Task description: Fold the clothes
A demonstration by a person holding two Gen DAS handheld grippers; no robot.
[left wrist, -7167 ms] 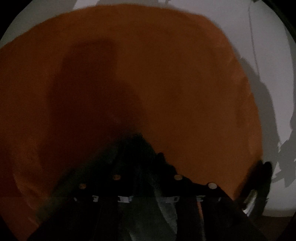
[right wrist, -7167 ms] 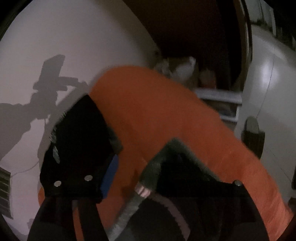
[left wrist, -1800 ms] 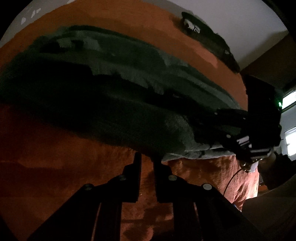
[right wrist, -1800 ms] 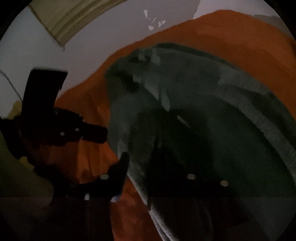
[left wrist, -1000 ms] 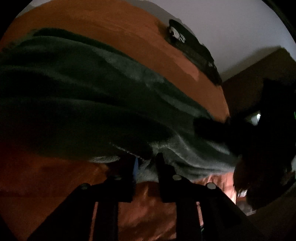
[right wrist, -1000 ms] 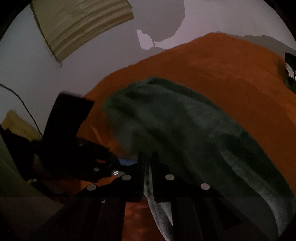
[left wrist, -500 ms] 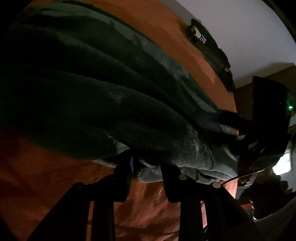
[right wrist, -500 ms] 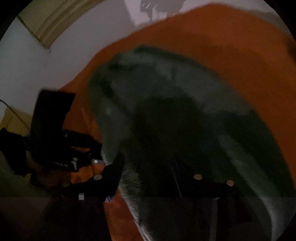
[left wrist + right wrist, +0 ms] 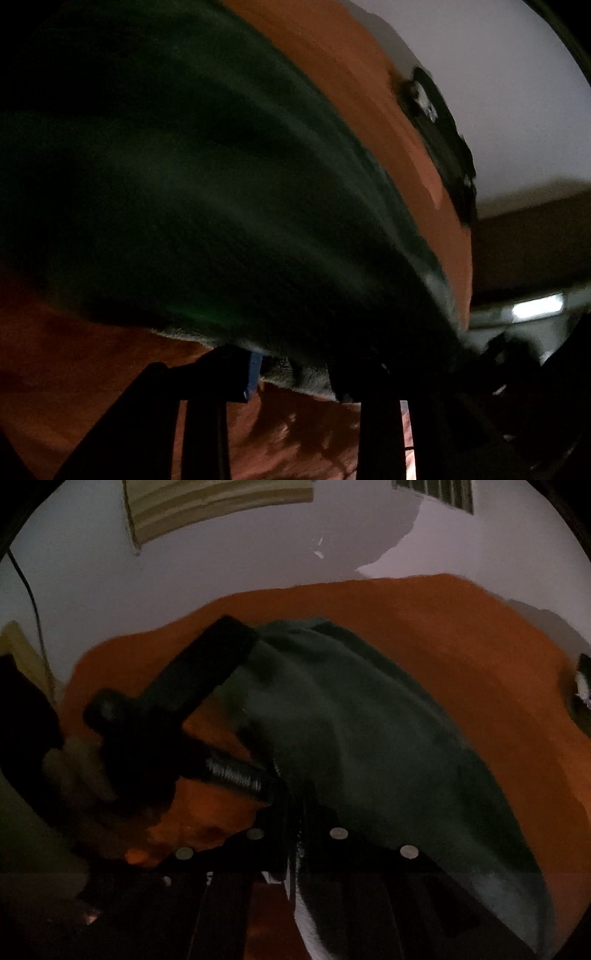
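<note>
Left tongs (image 9: pixel 295 369): the jaws stand partly apart, one blue-edged finger (image 9: pixel 253 373) at left and one dark finger at right, with the fuzzy hem of the dark green garment (image 9: pixel 192 206) lying between them; whether the pads press on the cloth cannot be told in this dim, blurred view. Right tongs (image 9: pixel 293 830): the jaws are closing, almost together, with a fold of the garment (image 9: pixel 369 753) caught between the tips.

The garment lies in a long heap on an orange cover (image 9: pixel 461 635), its near hem at both pairs of tongs.

Left wrist view only: the garment fills most of the frame; beyond it runs a strip of the cover (image 9: pixel 388 122), then a dark object (image 9: pixel 439 136) along its far edge, a pale wall (image 9: pixel 498 92) and a lit window (image 9: pixel 537 306) at lower right.

Right wrist view only: the left tongs (image 9: pixel 258 782) are seen from the side, held by a hand (image 9: pixel 77 771), their tips at the garment's near edge. Behind the cover rise a wall (image 9: pixel 221 565), a pale slatted panel (image 9: pixel 218 502), a vent (image 9: pixel 436 491) and a thin cable (image 9: pixel 29 590).
</note>
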